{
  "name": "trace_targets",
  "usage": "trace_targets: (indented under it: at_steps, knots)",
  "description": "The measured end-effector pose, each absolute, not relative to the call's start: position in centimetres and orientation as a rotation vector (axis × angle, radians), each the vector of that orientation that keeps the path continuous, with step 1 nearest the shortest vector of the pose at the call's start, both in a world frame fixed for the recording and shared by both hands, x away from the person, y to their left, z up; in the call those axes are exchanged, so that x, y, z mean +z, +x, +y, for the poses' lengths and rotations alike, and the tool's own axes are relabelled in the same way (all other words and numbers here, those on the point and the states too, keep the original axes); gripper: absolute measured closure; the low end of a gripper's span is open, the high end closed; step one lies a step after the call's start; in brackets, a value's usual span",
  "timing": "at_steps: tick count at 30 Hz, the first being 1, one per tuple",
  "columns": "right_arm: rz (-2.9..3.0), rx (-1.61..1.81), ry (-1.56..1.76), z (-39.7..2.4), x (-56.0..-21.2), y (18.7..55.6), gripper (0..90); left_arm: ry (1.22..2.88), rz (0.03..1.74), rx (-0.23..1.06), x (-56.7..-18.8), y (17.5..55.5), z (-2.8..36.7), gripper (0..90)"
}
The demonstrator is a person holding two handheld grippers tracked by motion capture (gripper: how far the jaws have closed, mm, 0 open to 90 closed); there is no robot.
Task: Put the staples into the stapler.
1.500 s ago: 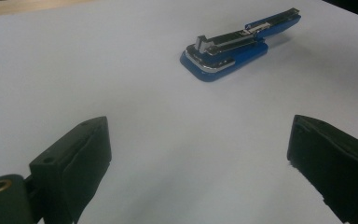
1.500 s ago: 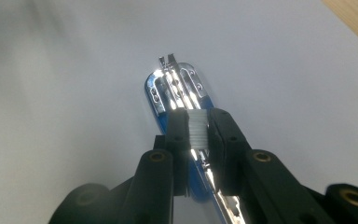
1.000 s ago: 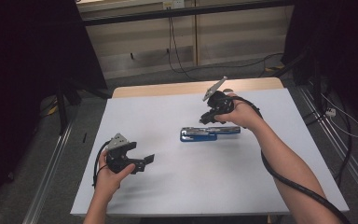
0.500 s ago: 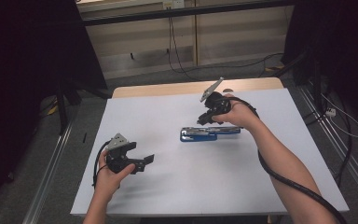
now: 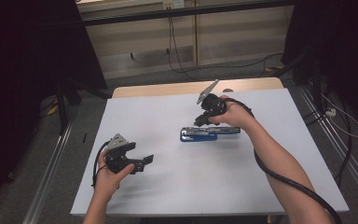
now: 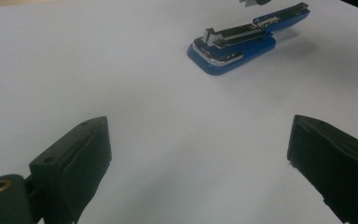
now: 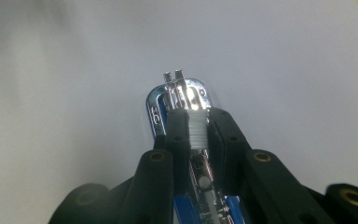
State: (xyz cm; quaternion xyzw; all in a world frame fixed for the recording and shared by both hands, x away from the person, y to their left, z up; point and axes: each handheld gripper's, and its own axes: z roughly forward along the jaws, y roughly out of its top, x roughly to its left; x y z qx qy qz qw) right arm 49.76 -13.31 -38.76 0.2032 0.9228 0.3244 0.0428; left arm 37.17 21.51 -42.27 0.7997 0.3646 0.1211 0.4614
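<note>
A blue stapler (image 5: pixel 214 134) with a chrome magazine lies on the white table top (image 5: pixel 168 186), right of centre, its lid raised at the rear (image 6: pixel 284 16). My right gripper (image 5: pixel 200 122) hangs just above its front half, pointing down at it. In the right gripper view the jaws (image 7: pixel 196 114) are shut on a short pale ribbed strip (image 7: pixel 196 129) that looks like staples, in line with the stapler's chrome nose (image 7: pixel 179 91). My left gripper (image 5: pixel 148 159) rests low at the near left, open and holding nothing (image 6: pixel 198 140), well apart from the stapler (image 6: pixel 233 44).
A bare wooden strip (image 5: pixel 168 88) runs along the table's far edge. Metal rails (image 5: pixel 51 177) flank the table on the floor, and cables (image 5: pixel 177 51) trail behind it. A thick black cable (image 5: pixel 284 175) hangs along the right forearm.
The right gripper has edged slightly left over the stapler. The left gripper and the stapler have stayed where they were.
</note>
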Motion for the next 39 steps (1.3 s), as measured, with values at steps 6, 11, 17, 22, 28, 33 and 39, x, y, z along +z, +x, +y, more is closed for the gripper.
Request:
trace_targets:
  at_steps: [6,11,17,22,28,33,39]
  knots:
    - [2.837,1.001,0.587,-12.9,-39.3,50.1,79.5,1.973,0.901,0.297,-42.4,37.2,21.5,6.4]
    - [2.848,0.997,0.573,-12.6,-39.6,50.3,79.5,1.977,0.897,0.300,-42.4,37.2,21.5,6.4]
    - [2.867,0.992,0.533,-12.1,-39.7,50.4,79.5,1.980,0.900,0.300,-42.4,37.2,21.5,6.4]
    - [2.881,0.979,0.503,-11.6,-39.7,50.5,79.5,1.978,0.900,0.299,-42.4,37.2,21.5,6.4]
    - [2.904,0.975,0.480,-11.2,-39.9,50.6,79.5,1.976,0.902,0.301,-42.4,37.2,21.6,6.4]
    - [2.919,0.943,0.451,-10.9,-40.1,50.7,79.5,1.978,0.899,0.302,-42.4,37.2,21.6,6.4]
    - [2.937,0.919,0.429,-10.5,-40.4,50.9,79.5,1.976,0.909,0.304,-42.4,37.1,21.7,6.4]
